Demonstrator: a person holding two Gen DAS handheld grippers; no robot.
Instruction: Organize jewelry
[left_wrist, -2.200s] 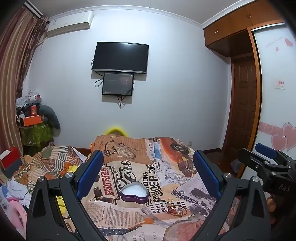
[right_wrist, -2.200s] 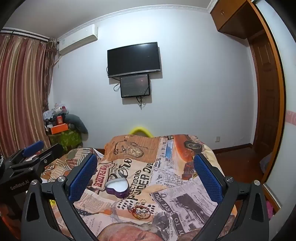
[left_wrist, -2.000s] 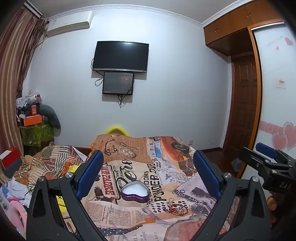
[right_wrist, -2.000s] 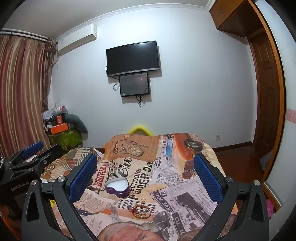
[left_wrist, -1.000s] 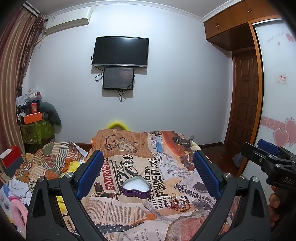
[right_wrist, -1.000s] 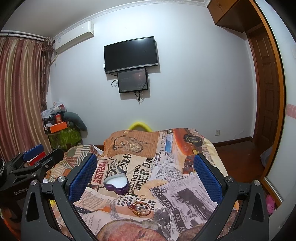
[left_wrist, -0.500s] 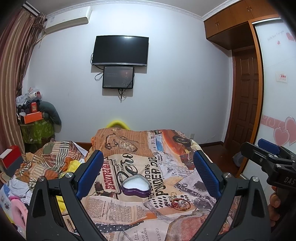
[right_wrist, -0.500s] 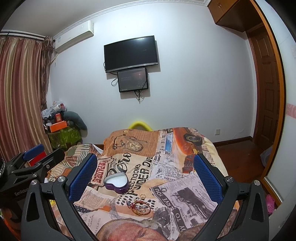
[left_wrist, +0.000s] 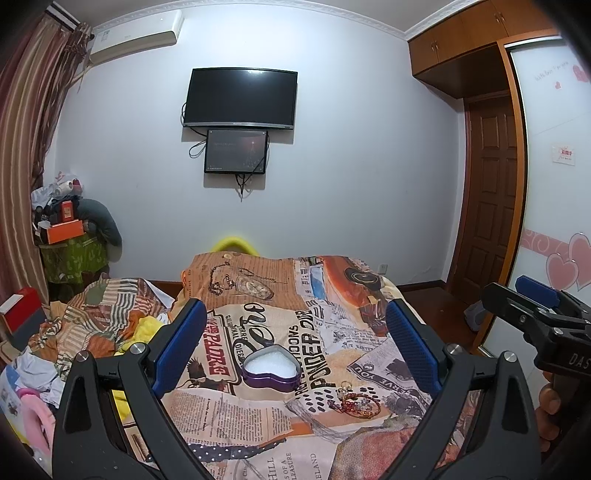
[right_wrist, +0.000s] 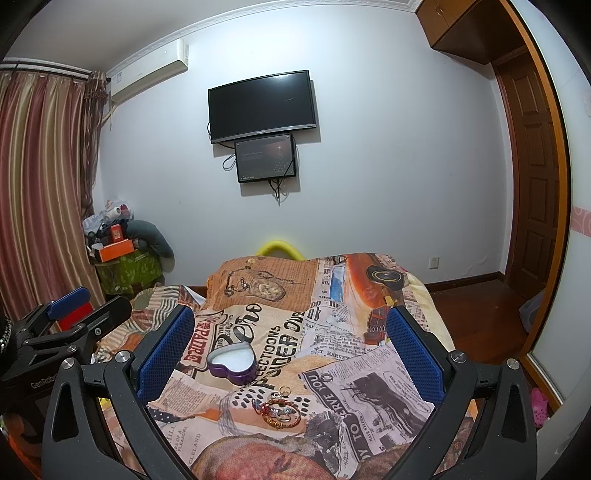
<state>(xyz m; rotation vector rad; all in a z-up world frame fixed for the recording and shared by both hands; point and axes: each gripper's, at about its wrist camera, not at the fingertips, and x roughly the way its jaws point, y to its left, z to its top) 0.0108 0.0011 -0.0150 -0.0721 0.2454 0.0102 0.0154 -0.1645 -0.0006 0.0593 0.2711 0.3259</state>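
A purple heart-shaped tin (left_wrist: 270, 370) with a white lining lies open on the newspaper-print bedspread (left_wrist: 266, 302); it also shows in the right wrist view (right_wrist: 232, 364). A red and gold bracelet (left_wrist: 357, 403) with small rings beside it lies just right of the tin, and shows in the right wrist view (right_wrist: 279, 408) too. My left gripper (left_wrist: 295, 332) is open and empty, held above the bed short of the tin. My right gripper (right_wrist: 290, 334) is open and empty, above the bracelet's near side. Each gripper shows at the edge of the other's view.
A crumpled striped blanket (left_wrist: 92, 314) and clothes lie left of the bed. A TV (left_wrist: 240, 98) hangs on the far wall. A wooden door (left_wrist: 491, 206) and wardrobe stand right. A cluttered green stand (right_wrist: 125, 266) and curtains (right_wrist: 40, 184) are left.
Both grippers have tilted slightly downward and eased forward, so the bed, tin and bracelet show a little more fully. Both stay open and empty.
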